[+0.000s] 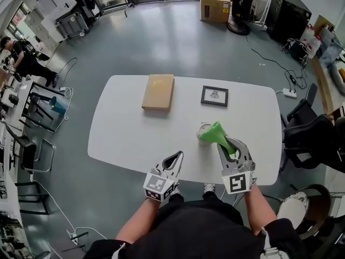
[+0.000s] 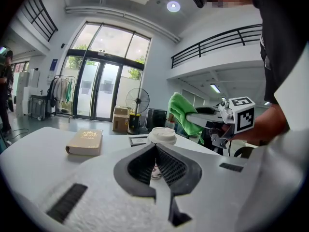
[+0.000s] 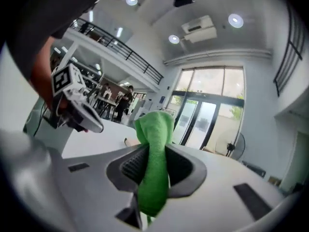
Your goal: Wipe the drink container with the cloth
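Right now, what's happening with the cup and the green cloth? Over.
Right gripper shut on green cloth, close by the cup. Left gripper shut, empty. Nothing blocking.

- Black top (image 1: 200, 226) with short sleeves.
- Left tongs (image 2: 155, 147): pale grey, slightly grainy shell, dark grey ribbed pads (image 2: 171, 167) and narrow black slots on the body.
- Right tongs (image 1: 229, 144): the same pale grey shell and dark pads.
- Left cube (image 1: 159, 187): white, with black square markers on its faces.
- Right cube (image 1: 237, 182): white, with the same kind of black markers.
- A light-coloured shoe (image 1: 209, 188).
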A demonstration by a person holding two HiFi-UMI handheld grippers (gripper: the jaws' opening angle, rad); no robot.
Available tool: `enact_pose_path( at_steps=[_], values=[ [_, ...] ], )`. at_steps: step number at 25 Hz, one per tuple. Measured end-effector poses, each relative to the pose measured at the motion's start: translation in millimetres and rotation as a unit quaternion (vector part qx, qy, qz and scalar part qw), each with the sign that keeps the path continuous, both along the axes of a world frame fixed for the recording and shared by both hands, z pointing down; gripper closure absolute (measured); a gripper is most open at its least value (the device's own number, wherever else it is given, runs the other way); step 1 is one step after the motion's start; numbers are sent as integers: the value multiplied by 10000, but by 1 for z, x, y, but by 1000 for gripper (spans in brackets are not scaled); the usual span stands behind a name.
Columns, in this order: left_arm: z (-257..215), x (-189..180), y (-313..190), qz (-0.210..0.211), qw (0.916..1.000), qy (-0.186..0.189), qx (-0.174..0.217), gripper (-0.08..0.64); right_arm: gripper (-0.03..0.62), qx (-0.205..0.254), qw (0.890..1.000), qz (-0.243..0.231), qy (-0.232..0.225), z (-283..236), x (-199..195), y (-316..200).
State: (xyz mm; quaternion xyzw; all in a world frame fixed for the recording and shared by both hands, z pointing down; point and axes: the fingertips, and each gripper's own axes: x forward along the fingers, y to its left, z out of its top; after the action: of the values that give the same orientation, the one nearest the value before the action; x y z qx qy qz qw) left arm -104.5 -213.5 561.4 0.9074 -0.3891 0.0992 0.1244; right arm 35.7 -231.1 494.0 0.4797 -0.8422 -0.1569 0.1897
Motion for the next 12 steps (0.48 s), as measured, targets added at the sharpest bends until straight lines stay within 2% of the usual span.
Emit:
enact_pose_path(
  at_steps=[3,7,12],
  values=[
    [4,-4,-1,-5,10000,-27,-19,546,499,350,9953,-278,856,5,-16,7],
    [9,-11,0,-75,9999,-52,-81,546,503,582,9779,-707,1880,29,-31,19],
    [20,-15,6,-99,9998,-45,-162,546,503,607,9596,-1059,2536,59,-42,31]
  ],
)
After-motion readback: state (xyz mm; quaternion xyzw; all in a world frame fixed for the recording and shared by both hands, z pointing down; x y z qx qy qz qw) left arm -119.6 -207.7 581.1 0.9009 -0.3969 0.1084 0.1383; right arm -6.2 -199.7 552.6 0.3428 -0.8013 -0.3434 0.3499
